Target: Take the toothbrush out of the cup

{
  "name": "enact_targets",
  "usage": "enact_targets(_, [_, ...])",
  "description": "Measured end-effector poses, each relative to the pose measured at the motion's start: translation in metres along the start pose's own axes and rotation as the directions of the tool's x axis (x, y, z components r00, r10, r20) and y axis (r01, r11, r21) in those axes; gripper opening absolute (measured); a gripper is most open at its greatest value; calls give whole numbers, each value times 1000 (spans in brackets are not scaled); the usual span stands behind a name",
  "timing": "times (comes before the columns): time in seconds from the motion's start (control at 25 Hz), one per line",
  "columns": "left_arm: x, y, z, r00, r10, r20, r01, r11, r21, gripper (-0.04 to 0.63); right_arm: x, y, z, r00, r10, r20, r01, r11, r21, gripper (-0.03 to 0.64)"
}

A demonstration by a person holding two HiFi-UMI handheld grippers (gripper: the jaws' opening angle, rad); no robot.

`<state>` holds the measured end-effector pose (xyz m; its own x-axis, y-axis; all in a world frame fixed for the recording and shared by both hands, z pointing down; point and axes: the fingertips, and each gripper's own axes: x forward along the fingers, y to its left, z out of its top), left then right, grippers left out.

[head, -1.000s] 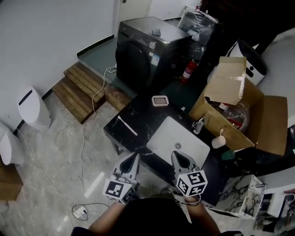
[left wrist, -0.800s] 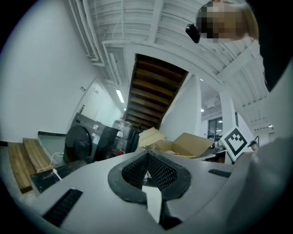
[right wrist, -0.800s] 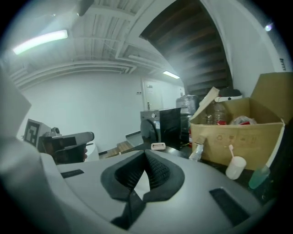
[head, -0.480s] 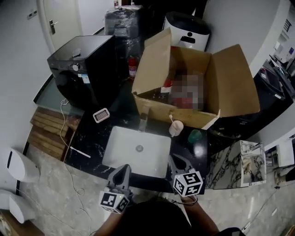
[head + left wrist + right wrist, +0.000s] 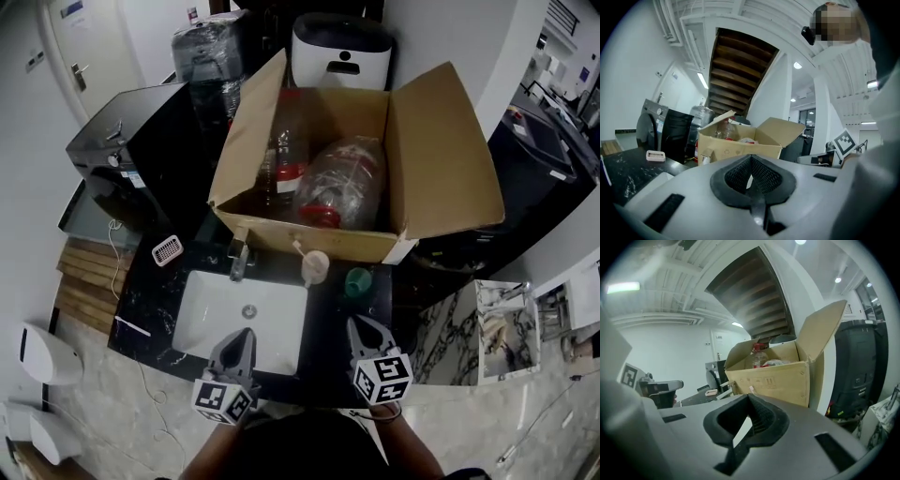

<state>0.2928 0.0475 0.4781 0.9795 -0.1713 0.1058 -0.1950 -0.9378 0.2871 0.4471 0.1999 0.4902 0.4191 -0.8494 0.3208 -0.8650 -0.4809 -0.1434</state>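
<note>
A beige cup (image 5: 317, 266) stands on the black counter (image 5: 333, 328) just in front of the cardboard box, right of the faucet. A white toothbrush (image 5: 300, 249) leans out of it to the upper left. In the right gripper view its tip (image 5: 751, 389) pokes up over the jaws while the cup is hidden. My left gripper (image 5: 245, 335) is shut and empty over the sink's near edge. My right gripper (image 5: 360, 325) is shut and empty, a hand's width nearer me than the cup. Both gripper views show closed pads (image 5: 761, 176) (image 5: 761, 418) with nothing between them.
A white sink (image 5: 216, 314) with a faucet (image 5: 238, 255) lies left of the cup. A green cup (image 5: 357, 280) stands to its right. The large open cardboard box (image 5: 309, 239) with plastic bottles rises behind. A white slotted dish (image 5: 167, 249) and a thin white stick (image 5: 132, 326) lie at the counter's left.
The head view has swung, so the box, sink and cup now lie straight ahead of both grippers. The grippers stay low and shut, and the cup and toothbrush stand as before.
</note>
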Motion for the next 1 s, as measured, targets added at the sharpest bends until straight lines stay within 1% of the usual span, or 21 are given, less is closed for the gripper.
enact_targets(0.08, [18, -12, -11, 1000, 2, -17, -3, 999, -34, 25, -5, -18, -9, 1000, 14, -15, -14, 1000, -4, 14])
enact_targets(0.12, [24, -18, -18, 1000, 4, -27, -5, 999, -38, 25, -8, -25, -15, 999, 21, -25, -22, 1000, -12, 14])
enact_targets(0.24, [41, -30, -37, 998, 14, -57, -15, 1000, -21, 25, -13, -46, -34, 998, 27, -53, -29, 999, -22, 14])
enact_targets(0.36, [69, -29, -44, 997, 12, -78, -15, 999, -32, 25, -13, -66, -44, 998, 6, -63, -5, 1000, 7, 14])
enact_targets(0.52, [122, -15, -51, 993, -32, -115, 21, 995, -94, 26, -16, -89, -49, 996, -54, -72, 57, 998, 35, 14])
enact_targets(0.56, [134, -14, -53, 991, -44, -126, 33, 996, -83, 26, -19, -96, -52, 994, -73, -81, 76, 996, 41, 14])
enact_targets(0.68, [169, -13, -61, 982, -79, -173, 85, 996, 23, 26, -29, -114, -57, 986, -127, -111, 133, 990, 47, 14])
enact_targets(0.72, [179, -12, -65, 979, -90, -185, 97, 995, 31, 26, -31, -118, -56, 982, -145, -120, 150, 988, 31, 14])
enact_targets(0.76, [189, -10, -69, 976, -101, -194, 104, 995, 9, 26, -33, -122, -55, 978, -167, -125, 168, 986, -1, 14])
enact_targets(0.84, [208, -2, -81, 970, -120, -212, 106, 992, -75, 35, -32, -128, -52, 970, -209, -128, 201, 977, -70, 14])
enact_targets(0.88, [218, 3, -87, 967, -122, -224, 101, 990, -103, 69, -31, -130, -51, 967, -221, -127, 211, 974, -87, 14])
enact_targets(0.92, [227, 8, -92, 964, -120, -236, 96, 989, -113, 99, -29, -131, -51, 966, -226, -129, 216, 972, -89, 14])
enact_targets(1.0, [245, 18, -98, 961, -114, -253, 90, 990, -104, 118, -24, -131, -55, 964, -223, -144, 215, 974, -72, 14])
